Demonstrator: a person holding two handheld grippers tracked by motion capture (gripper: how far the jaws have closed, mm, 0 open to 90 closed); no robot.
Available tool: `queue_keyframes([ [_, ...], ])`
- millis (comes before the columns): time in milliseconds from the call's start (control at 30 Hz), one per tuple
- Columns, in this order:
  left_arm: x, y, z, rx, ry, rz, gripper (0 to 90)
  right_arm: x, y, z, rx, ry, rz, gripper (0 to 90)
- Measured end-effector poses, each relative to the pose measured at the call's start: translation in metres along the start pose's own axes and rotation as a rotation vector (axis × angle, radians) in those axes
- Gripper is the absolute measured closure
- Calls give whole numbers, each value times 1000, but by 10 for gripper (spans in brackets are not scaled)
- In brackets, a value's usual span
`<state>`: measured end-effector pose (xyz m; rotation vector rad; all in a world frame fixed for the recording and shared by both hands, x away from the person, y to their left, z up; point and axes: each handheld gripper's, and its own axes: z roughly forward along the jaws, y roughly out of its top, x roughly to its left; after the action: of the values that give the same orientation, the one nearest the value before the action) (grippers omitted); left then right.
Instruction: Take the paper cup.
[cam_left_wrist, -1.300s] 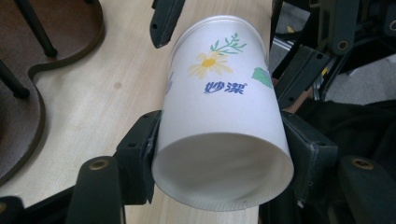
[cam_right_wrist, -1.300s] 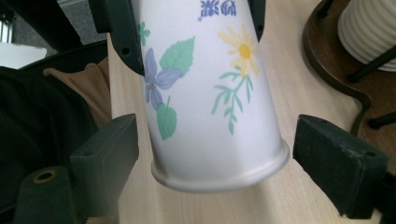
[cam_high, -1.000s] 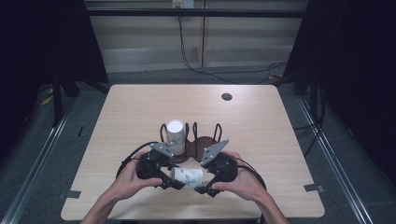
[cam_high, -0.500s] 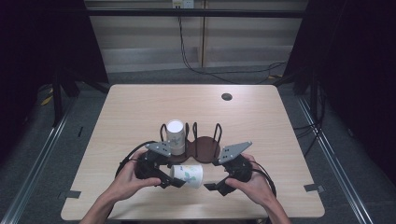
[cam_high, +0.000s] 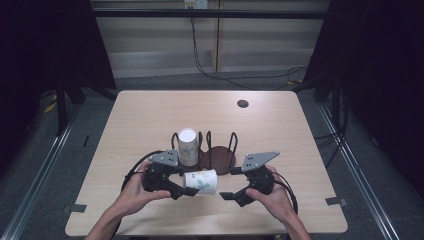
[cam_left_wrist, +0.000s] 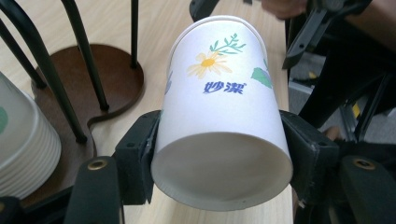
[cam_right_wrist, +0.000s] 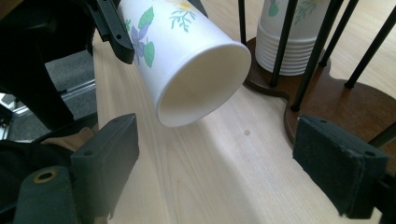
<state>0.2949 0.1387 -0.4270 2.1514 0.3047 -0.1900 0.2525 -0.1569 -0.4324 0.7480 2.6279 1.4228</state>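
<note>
I keep left claw (cam_high: 192, 192) clamped on paper cup (cam_high: 201, 181) near base, sideways, mouth free toward right claw (cam_high: 226, 195), gaping wide and empty; cup holder (cam_high: 220, 159) just behind.

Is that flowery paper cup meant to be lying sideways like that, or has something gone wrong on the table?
Nothing looks spilled or damaged. The paper cup lies on its side because the left gripper clamps it near its base, mouth toward the open right gripper. The stack of cups stands upright in the wire holder.
</note>
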Motion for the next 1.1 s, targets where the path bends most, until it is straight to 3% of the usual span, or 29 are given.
queue_keyframes([
  [100,-1,-2,1,-11,3,7,358,0,0,0,-20,10,14,140],
  [433,0,-4,-1,-110,-15,26,357,-1,0,-3,-85,37,41,137],
  [700,-1,-4,0,-141,-33,39,357,1,0,-1,-104,36,45,137],
  [967,-2,-4,-2,-163,-40,44,354,4,2,-1,-142,72,47,135],
  [1100,-3,-3,-3,-175,-49,48,354,5,4,-1,-136,47,42,135],
])
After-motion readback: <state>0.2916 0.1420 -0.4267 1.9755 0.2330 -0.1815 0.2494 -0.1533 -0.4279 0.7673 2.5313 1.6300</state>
